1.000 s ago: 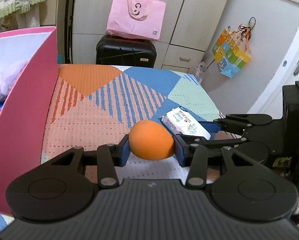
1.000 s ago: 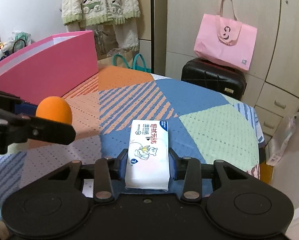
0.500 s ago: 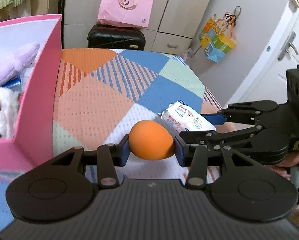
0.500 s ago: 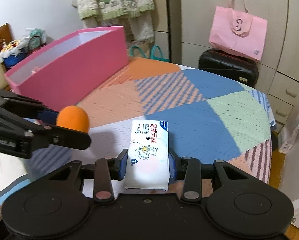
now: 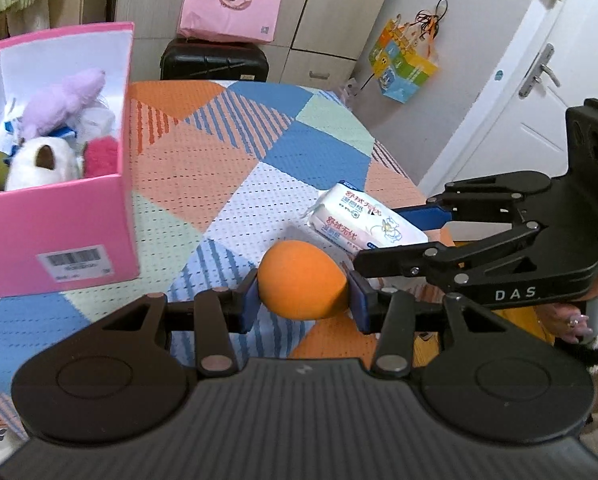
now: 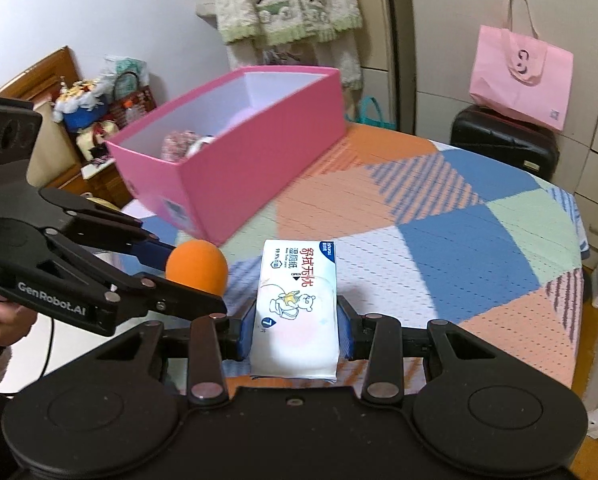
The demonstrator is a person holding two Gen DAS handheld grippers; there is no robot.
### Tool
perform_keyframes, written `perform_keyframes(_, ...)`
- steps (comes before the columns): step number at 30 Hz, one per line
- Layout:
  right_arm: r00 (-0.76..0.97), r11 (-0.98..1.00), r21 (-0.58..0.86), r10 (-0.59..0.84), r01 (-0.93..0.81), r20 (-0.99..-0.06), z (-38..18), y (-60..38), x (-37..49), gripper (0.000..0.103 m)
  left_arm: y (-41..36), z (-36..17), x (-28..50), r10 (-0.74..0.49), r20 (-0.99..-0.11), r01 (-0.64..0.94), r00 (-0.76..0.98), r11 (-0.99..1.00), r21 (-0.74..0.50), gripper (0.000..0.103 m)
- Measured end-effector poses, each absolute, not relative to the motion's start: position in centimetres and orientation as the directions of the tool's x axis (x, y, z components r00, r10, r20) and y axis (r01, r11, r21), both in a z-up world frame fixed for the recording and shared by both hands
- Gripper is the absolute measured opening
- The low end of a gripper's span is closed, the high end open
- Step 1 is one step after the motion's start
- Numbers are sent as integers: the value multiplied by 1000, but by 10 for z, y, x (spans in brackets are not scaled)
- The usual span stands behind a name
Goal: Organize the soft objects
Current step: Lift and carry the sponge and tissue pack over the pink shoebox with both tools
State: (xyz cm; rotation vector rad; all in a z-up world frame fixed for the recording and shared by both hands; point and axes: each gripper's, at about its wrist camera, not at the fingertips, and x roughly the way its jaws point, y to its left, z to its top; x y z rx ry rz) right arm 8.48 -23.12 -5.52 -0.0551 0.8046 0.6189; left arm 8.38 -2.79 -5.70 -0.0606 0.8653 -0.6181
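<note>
Orange foam egg sits pinched between the blue pads of our left gripper, carried above the patchwork tablecloth and angled downward, to the right of the pink box. Our right gripper clamps a white pack of wet wipes just right of the egg, further from the box. Nothing lies between egg and box. Inside the box we see a lilac plush, a white plush and a pink fluffy piece.
</note>
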Motion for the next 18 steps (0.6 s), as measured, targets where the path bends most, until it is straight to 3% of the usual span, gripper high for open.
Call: perform_keyframes(18,546,760,172,586,-626,-599,-14,-181,68,45,42,-3,59,-514,-585,451,627,852,-266,44)
